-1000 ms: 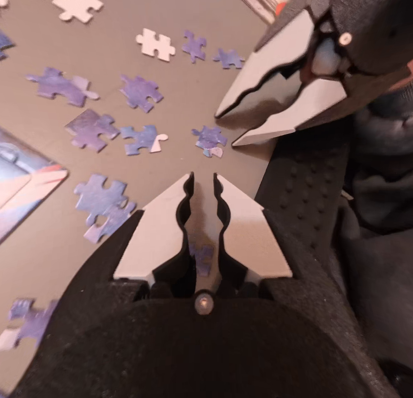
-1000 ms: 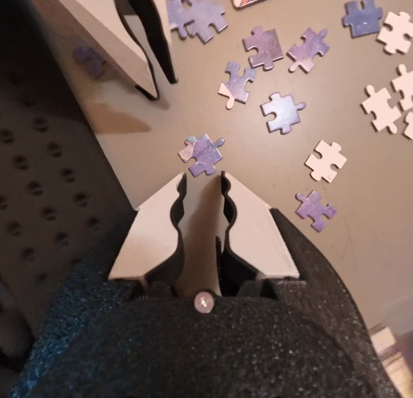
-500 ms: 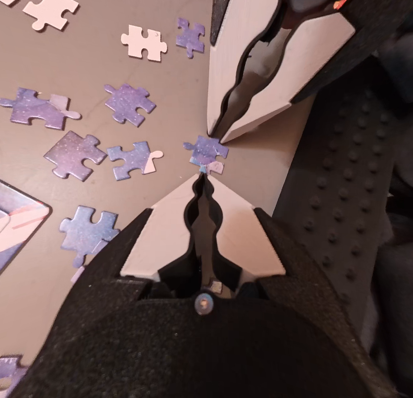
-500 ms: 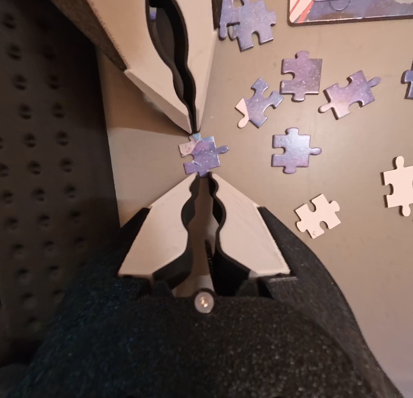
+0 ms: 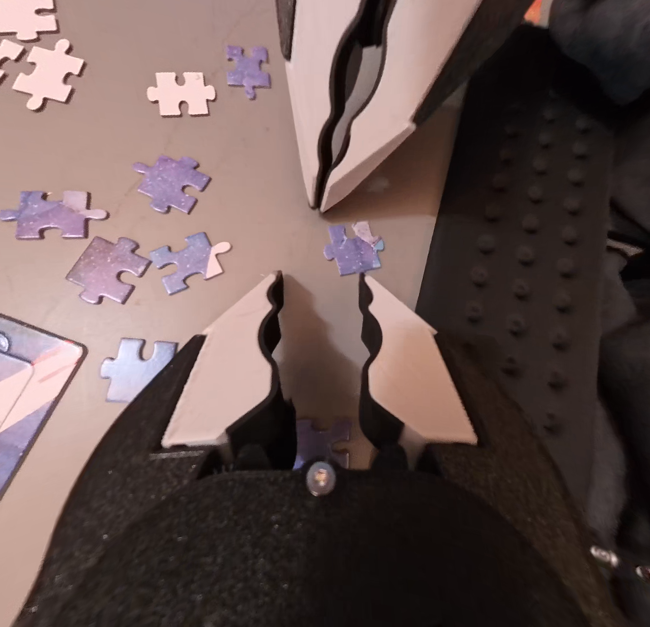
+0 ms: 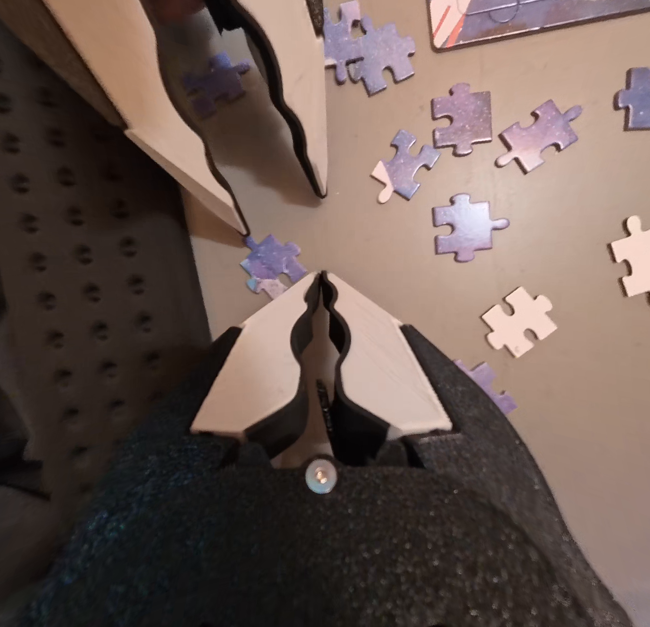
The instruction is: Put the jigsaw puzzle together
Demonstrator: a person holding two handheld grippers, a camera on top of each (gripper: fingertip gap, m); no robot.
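A small purple puzzle piece (image 5: 353, 249) lies flat near the table's edge, between the two grippers. My left gripper (image 5: 320, 277) is open and empty, and its right fingertip (image 5: 364, 281) almost touches the piece. My right gripper (image 6: 322, 274) is shut and empty, with the same piece (image 6: 272, 261) just left of its tips and partly under its left finger. In the left wrist view the right gripper (image 5: 318, 205) comes in from the top. In the right wrist view the left gripper (image 6: 281, 213) comes in from the upper left. The assembled puzzle section (image 5: 28, 374) lies at the left.
Loose purple pieces (image 5: 172, 184) and face-down white pieces (image 5: 181, 91) are scattered over the grey table (image 5: 246, 152). Another purple piece (image 5: 322, 437) lies under the left gripper. A black studded mat (image 5: 527, 258) borders the table edge. The assembled section also shows in the right wrist view (image 6: 527, 11).
My left gripper has opened from shut. My right gripper has closed fully. The small purple piece has turned and slid toward the table's edge.
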